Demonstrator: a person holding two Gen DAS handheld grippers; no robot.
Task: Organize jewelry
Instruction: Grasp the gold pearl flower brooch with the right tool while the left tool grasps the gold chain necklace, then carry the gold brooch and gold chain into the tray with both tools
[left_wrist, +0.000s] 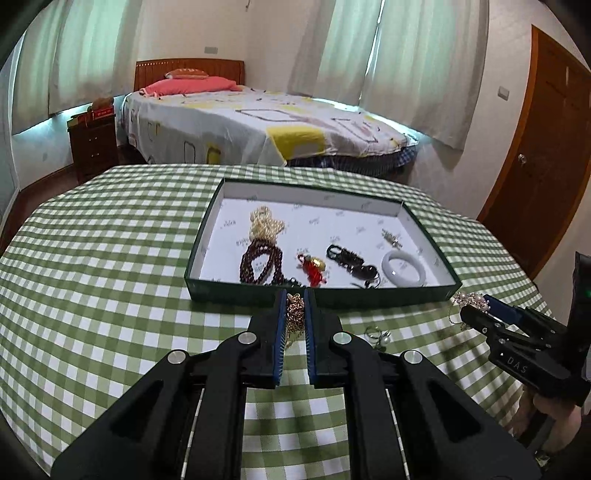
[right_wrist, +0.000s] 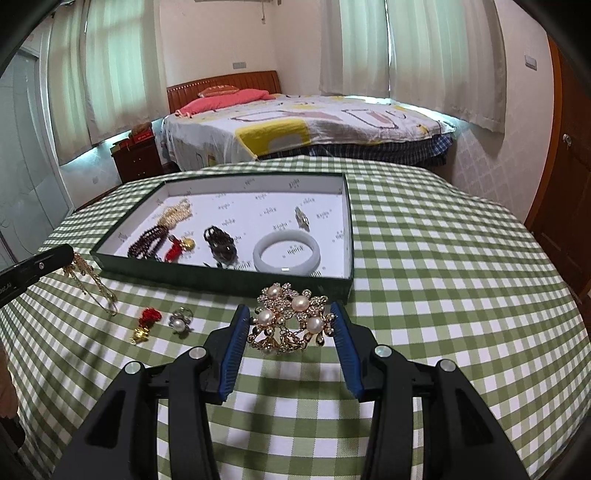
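Note:
My left gripper (left_wrist: 296, 297) is shut on a thin gold chain (left_wrist: 295, 314), just short of the front wall of the green box (left_wrist: 369, 297). In the right wrist view the chain (right_wrist: 92, 284) hangs from it down to the cloth. My right gripper (right_wrist: 290, 308) is shut on a gold brooch with pearls (right_wrist: 290, 319), held a little above the table before the box's (right_wrist: 221, 282) near right corner. The box holds a cream pearl strand (left_wrist: 264, 223), dark red beads (left_wrist: 258, 266), a red and gold charm (left_wrist: 314, 267), black pieces (left_wrist: 351, 260) and a white bangle (left_wrist: 404, 267).
A pearl ring (right_wrist: 180, 320) and a second red and gold charm (right_wrist: 146, 323) lie on the green checked cloth (right_wrist: 443, 277) between the two grippers. A small silver piece (right_wrist: 302, 218) sits far back in the box. Beyond the table stand a bed (left_wrist: 277, 125) and a wooden door (left_wrist: 546, 155).

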